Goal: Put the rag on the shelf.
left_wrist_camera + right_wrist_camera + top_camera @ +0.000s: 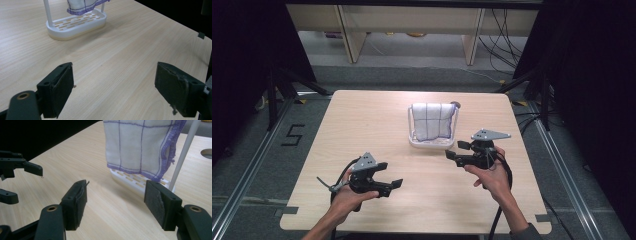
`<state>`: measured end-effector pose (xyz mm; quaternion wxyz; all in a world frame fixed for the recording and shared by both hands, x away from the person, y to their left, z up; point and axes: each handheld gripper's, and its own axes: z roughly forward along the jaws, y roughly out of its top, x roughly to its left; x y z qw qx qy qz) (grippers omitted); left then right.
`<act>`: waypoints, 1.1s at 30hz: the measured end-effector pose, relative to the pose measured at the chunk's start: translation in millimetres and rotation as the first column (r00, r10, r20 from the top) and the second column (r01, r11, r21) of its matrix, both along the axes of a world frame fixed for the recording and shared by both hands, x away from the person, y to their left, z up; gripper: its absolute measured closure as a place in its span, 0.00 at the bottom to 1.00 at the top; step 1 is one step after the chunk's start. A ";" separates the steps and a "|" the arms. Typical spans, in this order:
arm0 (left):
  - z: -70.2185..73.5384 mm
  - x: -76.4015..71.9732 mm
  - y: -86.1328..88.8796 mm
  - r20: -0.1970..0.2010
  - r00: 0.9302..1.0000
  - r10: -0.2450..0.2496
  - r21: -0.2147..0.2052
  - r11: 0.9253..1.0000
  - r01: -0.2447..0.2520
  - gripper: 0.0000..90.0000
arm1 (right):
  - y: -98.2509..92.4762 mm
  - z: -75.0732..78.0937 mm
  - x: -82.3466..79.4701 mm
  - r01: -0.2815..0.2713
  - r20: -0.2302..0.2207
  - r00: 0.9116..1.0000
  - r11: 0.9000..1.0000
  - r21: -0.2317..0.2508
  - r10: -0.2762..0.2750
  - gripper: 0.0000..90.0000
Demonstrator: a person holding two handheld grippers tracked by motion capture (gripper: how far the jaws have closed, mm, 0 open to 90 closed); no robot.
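On wooden table (362, 125), white rack (432, 142)

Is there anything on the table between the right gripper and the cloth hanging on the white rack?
Nothing visible blocks it. The right gripper has open, empty jaws pointing toward the cloth, which hangs over the white rack. Bare table lies between them. The left gripper, also open, sits off to the side.

Light wood-grain table (362, 125), rounded corners, small round hole (456, 104) set near the far edge, white slotted rack (432, 142) stood right of centre toward the far side, rest of the top left bare.
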<state>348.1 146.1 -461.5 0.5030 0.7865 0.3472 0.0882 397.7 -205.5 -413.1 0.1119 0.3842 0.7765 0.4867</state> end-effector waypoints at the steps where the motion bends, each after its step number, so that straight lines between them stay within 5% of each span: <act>1: -0.3 -1.4 -0.4 0.000 1.000 0.013 -0.006 1.000 -0.013 0.17 | 0.8 -0.1 -2.4 0.005 -0.025 1.000 1.000 0.015 -0.005 0.40; 2: -0.3 -1.5 0.8 0.002 1.000 0.003 0.000 1.000 -0.003 0.17 | -0.3 -1.4 -1.9 0.005 -0.001 1.000 1.000 0.002 -0.005 0.40; 4: -1.0 -3.0 1.1 0.002 1.000 0.010 -0.005 1.000 -0.010 0.17 | -0.6 -1.7 -6.0 0.016 -0.032 0.999 1.000 0.008 -0.016 0.40; 5: -1.9 -3.8 2.0 0.003 1.000 0.006 -0.004 1.000 -0.006 0.17 | -1.3 -3.5 -5.2 0.006 -0.005 1.000 1.000 0.004 -0.006 0.40; 13: -5.7 -11.4 5.9 -0.005 1.000 -0.006 0.006 1.000 0.006 0.17 | -2.2 -10.6 -21.1 0.003 -0.042 0.999 1.000 0.013 -0.002 0.40; 14: -6.5 -14.0 6.6 -0.005 1.000 0.004 0.001 1.000 -0.004 0.17 | -3.6 -13.0 -22.3 -0.011 -0.011 1.000 1.000 -0.005 0.011 0.40; 33: -27.2 -46.3 16.3 -0.005 1.000 -0.014 0.023 1.000 0.014 0.17 | -1.3 -41.6 -60.1 -0.047 -0.070 0.996 0.999 0.018 0.049 0.37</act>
